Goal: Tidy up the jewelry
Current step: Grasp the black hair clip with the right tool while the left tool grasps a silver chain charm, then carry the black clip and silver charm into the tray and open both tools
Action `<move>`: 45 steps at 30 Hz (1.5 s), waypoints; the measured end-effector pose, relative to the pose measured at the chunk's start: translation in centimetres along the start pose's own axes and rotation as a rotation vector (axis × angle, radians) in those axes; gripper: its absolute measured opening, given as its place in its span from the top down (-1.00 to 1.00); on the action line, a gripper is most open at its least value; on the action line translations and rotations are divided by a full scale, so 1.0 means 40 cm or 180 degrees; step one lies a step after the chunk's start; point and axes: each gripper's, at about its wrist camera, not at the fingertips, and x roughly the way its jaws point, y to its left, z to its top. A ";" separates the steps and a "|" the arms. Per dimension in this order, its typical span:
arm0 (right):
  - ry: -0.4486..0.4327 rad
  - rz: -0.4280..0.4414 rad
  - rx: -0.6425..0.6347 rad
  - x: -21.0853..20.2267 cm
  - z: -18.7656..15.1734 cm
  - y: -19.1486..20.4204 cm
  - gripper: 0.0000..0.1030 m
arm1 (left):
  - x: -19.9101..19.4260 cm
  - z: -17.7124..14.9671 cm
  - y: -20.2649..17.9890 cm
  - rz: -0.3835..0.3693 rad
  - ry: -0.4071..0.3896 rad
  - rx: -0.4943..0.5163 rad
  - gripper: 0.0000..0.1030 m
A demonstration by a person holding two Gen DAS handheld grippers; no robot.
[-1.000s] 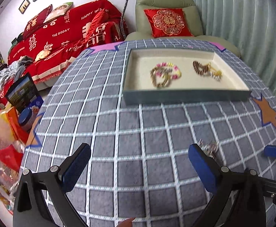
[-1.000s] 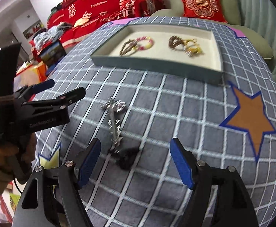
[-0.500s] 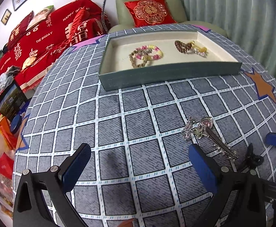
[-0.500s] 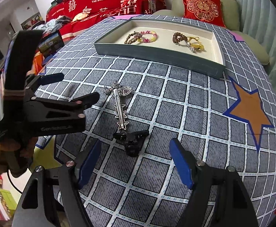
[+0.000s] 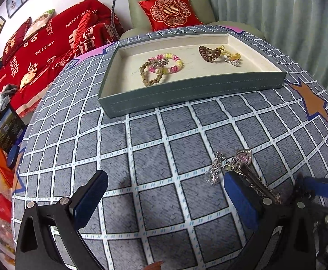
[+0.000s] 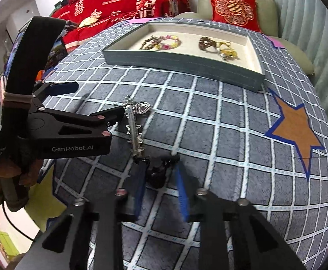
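Since a second ago the right gripper (image 6: 159, 177) jaws are closing from wide apart, now around the small black clip (image 6: 157, 175); pad contact is motion-blurred. Left gripper (image 5: 164, 200) hangs open and empty over the tablecloth (image 5: 186, 135), now nearer the silver hairpin (image 6: 133, 126). Judged handling: clip light, stiff, snaggy; take its body. Hairpin thin, slippery; grip mid-shaft. Hairpin's tail is hidden behind a left finger. Beyond, the tray (image 5: 193, 92) holds bracelets (image 5: 161, 67); its far pieces are tangled, indistinct.
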 end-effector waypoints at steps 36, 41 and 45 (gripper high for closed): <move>-0.0120 0.0060 0.0484 -0.069 -0.014 -0.122 0.63 | -0.077 -0.024 -0.022 -0.0722 -0.0057 -0.0418 0.60; -0.0143 0.0112 0.0574 -0.082 -0.008 -0.135 0.63 | -0.121 -0.027 -0.001 -0.0779 -0.0176 -0.0549 0.60; -0.0162 0.0136 0.0616 -0.091 -0.001 -0.141 0.63 | -0.150 -0.027 0.009 -0.0765 -0.0252 -0.0616 0.60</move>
